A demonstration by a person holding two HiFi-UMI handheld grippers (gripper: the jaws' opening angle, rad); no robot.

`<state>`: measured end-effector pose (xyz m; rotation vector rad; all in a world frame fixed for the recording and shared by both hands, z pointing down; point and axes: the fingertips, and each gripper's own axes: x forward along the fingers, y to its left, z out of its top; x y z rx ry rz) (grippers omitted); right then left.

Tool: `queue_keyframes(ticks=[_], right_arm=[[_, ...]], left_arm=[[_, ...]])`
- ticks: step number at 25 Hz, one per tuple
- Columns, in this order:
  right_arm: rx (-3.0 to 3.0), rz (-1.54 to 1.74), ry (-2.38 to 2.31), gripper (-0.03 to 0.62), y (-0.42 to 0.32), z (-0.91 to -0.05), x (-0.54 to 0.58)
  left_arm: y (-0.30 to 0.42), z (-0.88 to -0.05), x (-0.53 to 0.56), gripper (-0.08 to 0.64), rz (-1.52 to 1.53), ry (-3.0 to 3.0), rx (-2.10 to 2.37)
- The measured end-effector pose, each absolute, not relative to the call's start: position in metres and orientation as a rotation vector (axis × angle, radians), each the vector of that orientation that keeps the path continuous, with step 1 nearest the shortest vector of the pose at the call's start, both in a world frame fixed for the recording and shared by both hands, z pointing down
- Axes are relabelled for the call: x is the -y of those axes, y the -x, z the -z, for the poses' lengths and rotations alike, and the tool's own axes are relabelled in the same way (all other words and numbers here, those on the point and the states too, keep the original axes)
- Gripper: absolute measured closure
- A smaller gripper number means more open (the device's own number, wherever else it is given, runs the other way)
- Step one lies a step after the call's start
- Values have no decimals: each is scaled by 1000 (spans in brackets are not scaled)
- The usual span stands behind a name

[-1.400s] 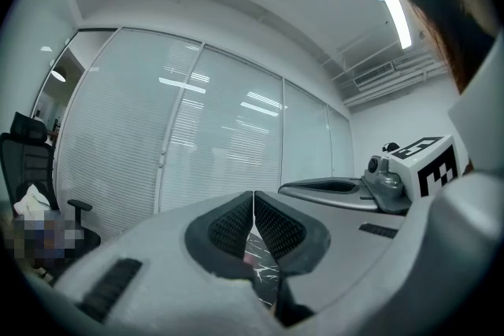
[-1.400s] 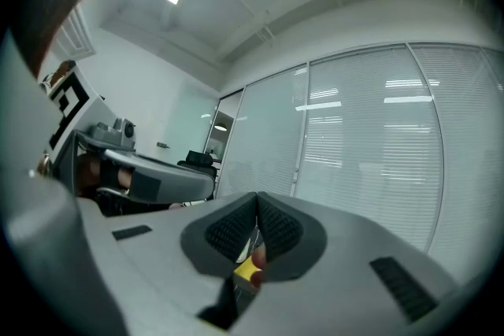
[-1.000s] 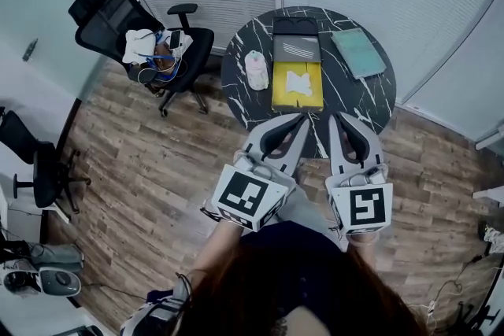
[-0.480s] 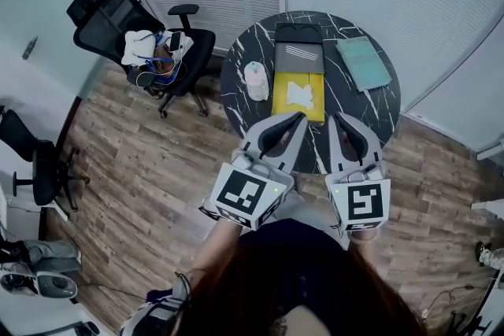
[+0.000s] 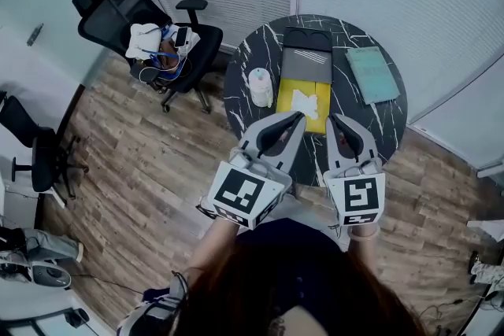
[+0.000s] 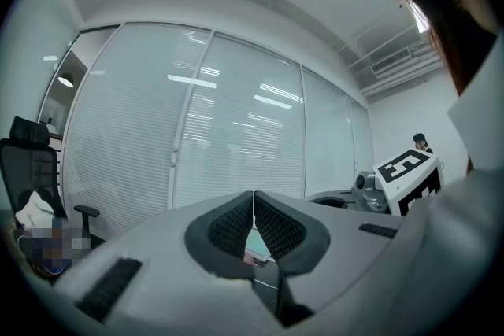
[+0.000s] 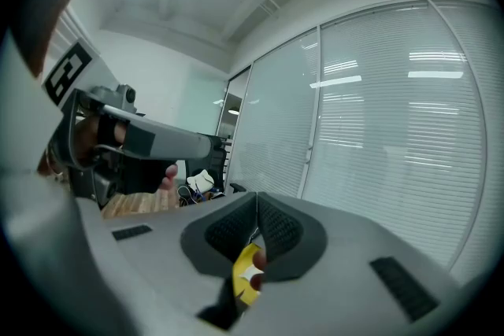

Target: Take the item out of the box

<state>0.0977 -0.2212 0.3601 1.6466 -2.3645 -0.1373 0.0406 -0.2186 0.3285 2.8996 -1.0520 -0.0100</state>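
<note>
In the head view an open box (image 5: pixel 313 93) lies on a round black marble table (image 5: pixel 244 71). Its yellow tray holds a white item (image 5: pixel 305 101), and a grey lid part lies behind it. My left gripper (image 5: pixel 298 117) is shut and hangs over the table's near edge, just short of the tray. My right gripper (image 5: pixel 337 120) is also shut, to the right of the tray's near corner. The left gripper view shows its jaws (image 6: pixel 253 197) pressed together with nothing between them. In the right gripper view the jaws (image 7: pixel 257 202) meet, with the yellow tray (image 7: pixel 246 277) showing behind them.
A white roll (image 5: pixel 261 86) stands left of the box and a green notebook (image 5: pixel 372 73) lies to its right. A black office chair (image 5: pixel 146 27) piled with clothes stands to the left. Blinds and glass walls lie behind the table, and the floor is wood.
The table and box have drawn nearer to both grippers, whose tips now reach the table's near edge. Both stay shut.
</note>
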Motion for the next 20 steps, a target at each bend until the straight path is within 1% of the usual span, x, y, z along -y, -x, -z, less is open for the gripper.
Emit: queue_keyframes(ticks=[20], right_arm=[[2345, 62, -1433, 566, -98, -417, 289]], left_arm=[[-41, -333, 274, 534, 19, -2848, 1153]])
